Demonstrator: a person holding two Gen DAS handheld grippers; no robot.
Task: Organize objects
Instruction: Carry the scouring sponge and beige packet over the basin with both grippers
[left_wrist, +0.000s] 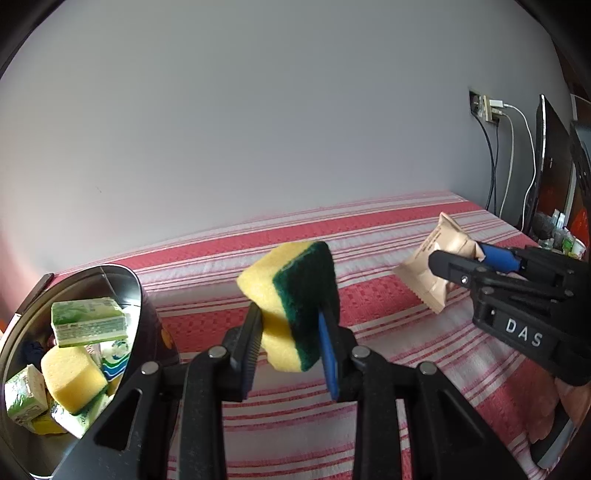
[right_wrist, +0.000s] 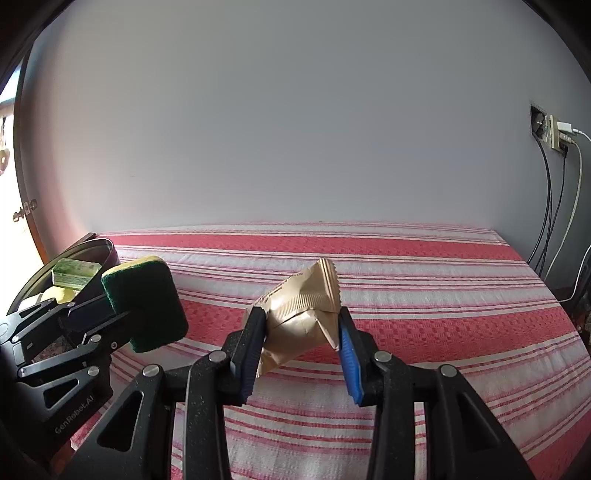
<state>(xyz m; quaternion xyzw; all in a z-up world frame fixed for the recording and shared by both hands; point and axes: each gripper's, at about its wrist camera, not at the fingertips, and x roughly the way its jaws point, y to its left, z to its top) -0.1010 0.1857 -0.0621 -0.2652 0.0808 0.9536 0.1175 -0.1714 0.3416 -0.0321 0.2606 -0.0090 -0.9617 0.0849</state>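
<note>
My left gripper (left_wrist: 290, 325) is shut on a yellow sponge with a green scouring side (left_wrist: 291, 295), held above the striped bedspread. The same sponge (right_wrist: 146, 306) shows at the left of the right wrist view, clamped in the left gripper (right_wrist: 110, 314). My right gripper (right_wrist: 301, 328) is shut on a crumpled tan sachet (right_wrist: 303, 310), also lifted off the bed. From the left wrist view the sachet (left_wrist: 432, 266) and the right gripper (left_wrist: 458, 264) sit at the far right. A dark round bowl (left_wrist: 133, 291) at lower left holds a yellow sponge (left_wrist: 72, 380) and green-and-white packets (left_wrist: 88, 321).
A red-and-white striped bedspread (right_wrist: 406, 280) runs to a plain grey wall. A wall socket with plugs and hanging cables (right_wrist: 557, 136) is at the right. A dark screen (left_wrist: 550, 166) and small bottles (left_wrist: 561, 236) stand beyond the bed's right edge. The bowl's rim (right_wrist: 96, 243) lies at the left.
</note>
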